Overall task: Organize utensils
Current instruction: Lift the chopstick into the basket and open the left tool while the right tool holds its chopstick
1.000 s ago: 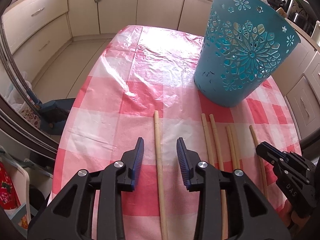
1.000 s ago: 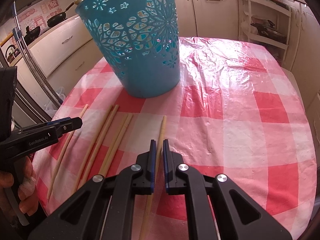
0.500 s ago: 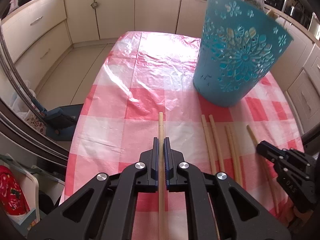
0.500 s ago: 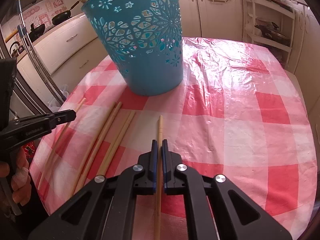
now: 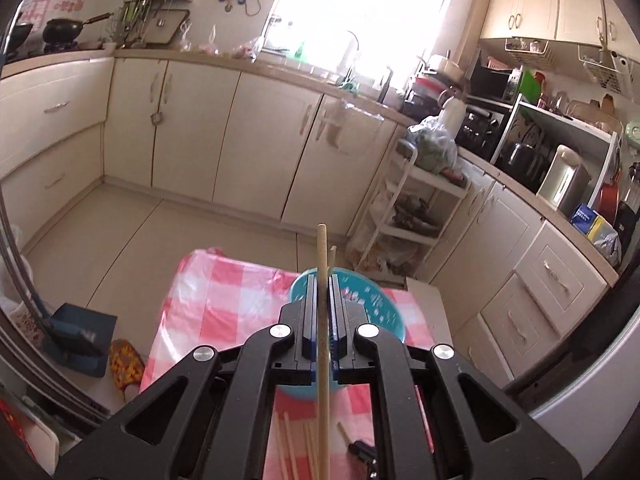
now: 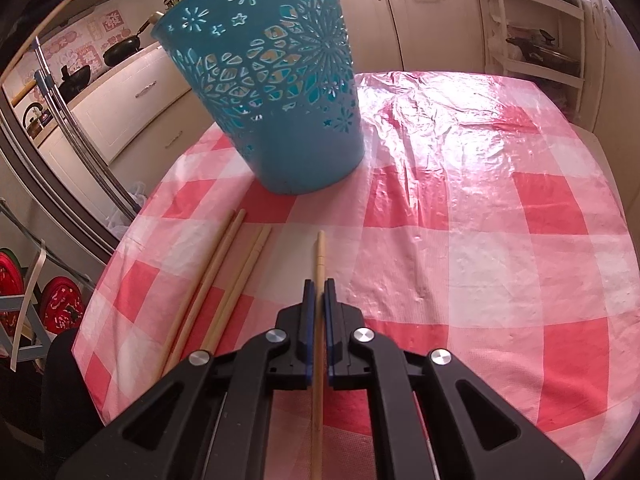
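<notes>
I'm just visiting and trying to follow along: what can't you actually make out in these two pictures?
- Left wrist view: most of the blue basket and its inside, hidden behind the left hand-held gripper.
- Left wrist view: a second stick tip behind the held chopstick; what it is cannot be told.
- Right wrist view: the near ends of the loose chopsticks, cut off by the right hand-held gripper.
- Right wrist view: the basket's inside, seen only from outside.

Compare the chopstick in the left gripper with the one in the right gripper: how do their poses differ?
The left gripper holds its chopstick high, its tip over the blue basket; the right gripper holds its chopstick low above the checked tablecloth, short of the basket. The left one's backdrop is kitchen cabinets; the right one's is cloth. Both are plain wooden sticks clamped between shut jaws, pointing forward.
</notes>
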A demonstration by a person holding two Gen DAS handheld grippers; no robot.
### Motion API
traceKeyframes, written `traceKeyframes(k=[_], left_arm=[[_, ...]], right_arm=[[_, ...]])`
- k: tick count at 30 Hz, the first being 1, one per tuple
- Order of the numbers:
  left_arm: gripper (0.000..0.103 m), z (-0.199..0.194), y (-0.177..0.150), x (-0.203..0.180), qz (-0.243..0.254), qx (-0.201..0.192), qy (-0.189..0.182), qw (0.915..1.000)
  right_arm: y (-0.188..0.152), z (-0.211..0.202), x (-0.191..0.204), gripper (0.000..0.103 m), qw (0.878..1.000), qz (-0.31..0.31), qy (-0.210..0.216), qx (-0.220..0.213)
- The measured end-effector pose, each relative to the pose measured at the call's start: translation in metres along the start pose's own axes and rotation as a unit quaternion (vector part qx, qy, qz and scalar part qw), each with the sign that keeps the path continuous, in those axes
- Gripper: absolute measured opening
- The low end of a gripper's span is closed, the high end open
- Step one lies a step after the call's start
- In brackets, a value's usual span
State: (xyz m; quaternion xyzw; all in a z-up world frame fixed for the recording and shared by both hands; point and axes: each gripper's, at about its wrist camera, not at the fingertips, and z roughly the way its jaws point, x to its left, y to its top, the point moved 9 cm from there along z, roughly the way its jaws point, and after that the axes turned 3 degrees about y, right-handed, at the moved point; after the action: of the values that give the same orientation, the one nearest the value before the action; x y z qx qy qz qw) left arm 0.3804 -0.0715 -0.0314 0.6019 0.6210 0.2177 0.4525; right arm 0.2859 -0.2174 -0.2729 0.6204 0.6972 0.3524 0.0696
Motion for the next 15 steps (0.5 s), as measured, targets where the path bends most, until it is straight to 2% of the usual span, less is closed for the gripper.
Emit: traceKeyframes(k=[4, 9, 15], left_arm=[[0.005, 0.021, 0.037, -0.024, -0.005, -0.037, -0.003, 0.9993], [0.005, 0.058, 0.064, -0.034, -0.028, -0.067, 0.005, 0.9973], [0.005, 0.109, 0.050, -0.023, -0.054, -0.054, 0.020, 0.9969]], right_arm=[[0.000, 0.000, 0.000, 0.005, 1.000, 0.005, 0.007, -0.001], [0.000, 0.000, -0.001, 0.005, 1.000, 0.008, 0.013, -0.002], [0.000, 0.000, -0.001, 0.005, 1.000, 0.007, 0.018, -0.001]])
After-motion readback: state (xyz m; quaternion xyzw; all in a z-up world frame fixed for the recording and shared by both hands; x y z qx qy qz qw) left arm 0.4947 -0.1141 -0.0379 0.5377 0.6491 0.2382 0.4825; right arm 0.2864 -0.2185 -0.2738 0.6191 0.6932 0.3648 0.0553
